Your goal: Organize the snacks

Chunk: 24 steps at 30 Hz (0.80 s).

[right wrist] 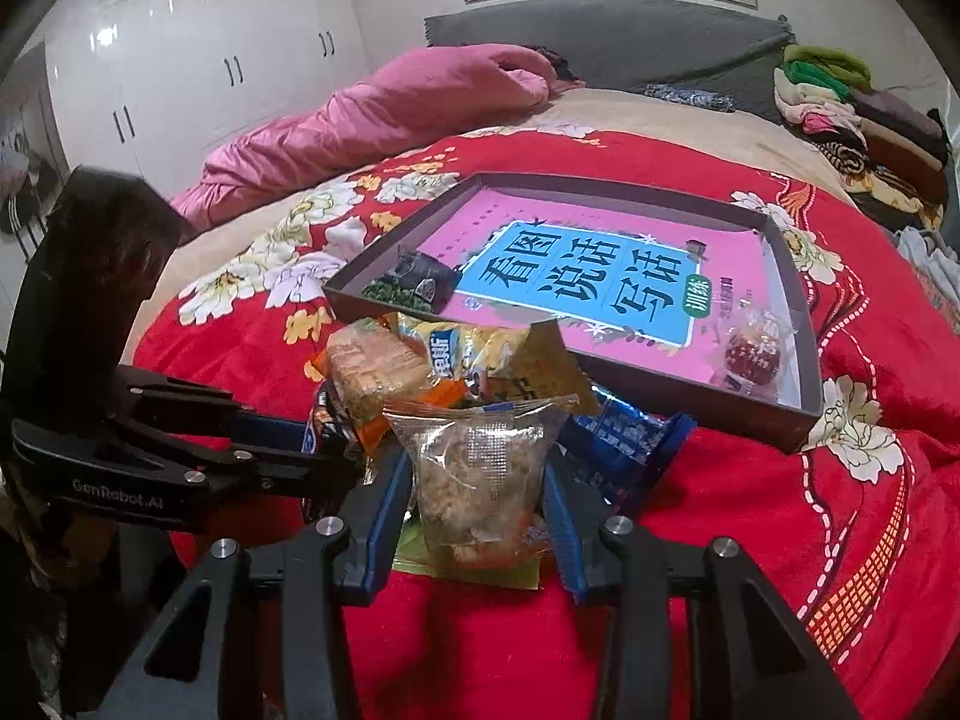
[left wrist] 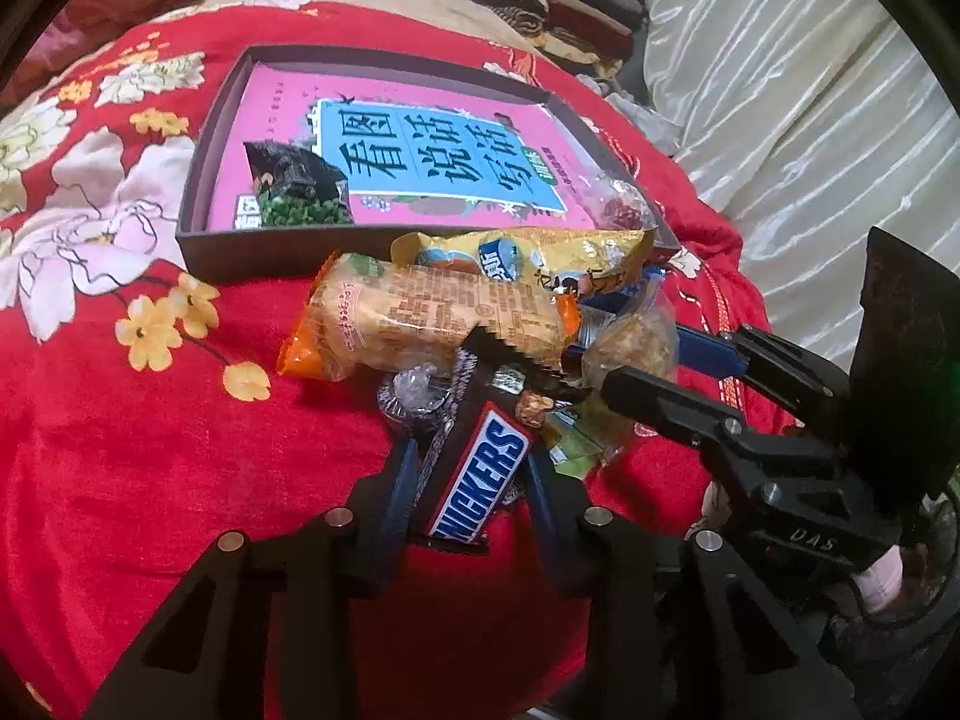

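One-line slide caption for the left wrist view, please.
Left tongs grip a brown Snickers bar from the snack pile on the red floral blanket, before the dark shallow cardboard box.

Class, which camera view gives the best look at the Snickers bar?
The left wrist view: the Snickers bar sits between the left gripper fingers, its logo readable. In the right wrist view, only a dark sliver of wrapper shows behind the left gripper, its logo mostly hidden.

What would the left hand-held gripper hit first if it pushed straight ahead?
Probably the orange-ended wafer cracker packet lying across the pile, just beyond the brown Snickers bar between its fingers; depth is uncertain.
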Each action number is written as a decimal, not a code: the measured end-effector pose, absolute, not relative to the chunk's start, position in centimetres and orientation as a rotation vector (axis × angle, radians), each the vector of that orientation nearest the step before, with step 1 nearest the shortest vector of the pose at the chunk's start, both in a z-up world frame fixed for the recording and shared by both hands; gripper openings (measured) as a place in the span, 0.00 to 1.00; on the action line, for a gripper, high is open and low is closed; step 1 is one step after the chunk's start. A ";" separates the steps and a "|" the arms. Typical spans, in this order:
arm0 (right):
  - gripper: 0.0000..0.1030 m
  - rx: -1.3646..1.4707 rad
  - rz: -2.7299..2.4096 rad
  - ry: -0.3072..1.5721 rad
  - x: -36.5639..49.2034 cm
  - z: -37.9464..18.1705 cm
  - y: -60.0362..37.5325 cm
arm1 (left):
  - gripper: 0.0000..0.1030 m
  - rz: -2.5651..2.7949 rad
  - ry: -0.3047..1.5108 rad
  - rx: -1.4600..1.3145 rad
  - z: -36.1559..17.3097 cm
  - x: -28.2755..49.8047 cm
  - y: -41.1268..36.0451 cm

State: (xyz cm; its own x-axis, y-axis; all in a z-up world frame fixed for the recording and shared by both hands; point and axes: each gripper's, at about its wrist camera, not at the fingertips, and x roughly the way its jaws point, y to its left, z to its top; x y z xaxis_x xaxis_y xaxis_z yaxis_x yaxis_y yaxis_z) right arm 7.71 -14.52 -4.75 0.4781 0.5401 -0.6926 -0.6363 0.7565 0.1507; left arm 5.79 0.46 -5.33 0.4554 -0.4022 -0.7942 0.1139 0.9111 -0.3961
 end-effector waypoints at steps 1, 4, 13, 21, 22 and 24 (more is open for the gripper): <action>0.42 -0.125 0.722 0.791 7.7 -4.6 -14.7 | 0.31 -0.324 1.051 -0.303 -5.2 5.6 0.5; 0.42 -0.107 0.727 0.776 7.7 -4.3 -14.9 | 0.30 -0.329 1.039 -0.297 -4.6 5.3 0.6; 0.42 -0.048 0.746 0.721 7.5 -3.0 -15.8 | 0.29 -0.313 0.981 -0.273 -2.4 4.4 0.9; 0.42 -0.016 0.762 0.666 7.2 -1.9 -16.1 | 0.29 -0.295 0.948 -0.287 -1.1 4.2 1.7; 0.42 -0.014 0.763 0.657 7.1 -1.7 -16.2 | 0.29 -0.294 0.945 -0.292 -0.9 4.3 1.7; 0.42 -0.001 0.767 0.640 7.0 -1.4 -16.4 | 0.29 -0.290 0.933 -0.305 -0.4 4.3 1.9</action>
State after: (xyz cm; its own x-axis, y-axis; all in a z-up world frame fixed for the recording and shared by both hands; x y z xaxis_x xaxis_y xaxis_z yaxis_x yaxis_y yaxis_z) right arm 7.03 -16.39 -1.39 0.5413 0.6455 -0.5387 -0.6460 0.7295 0.2250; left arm 4.34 1.87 -0.42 0.5628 -0.3722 -0.7380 0.1116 0.9189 -0.3784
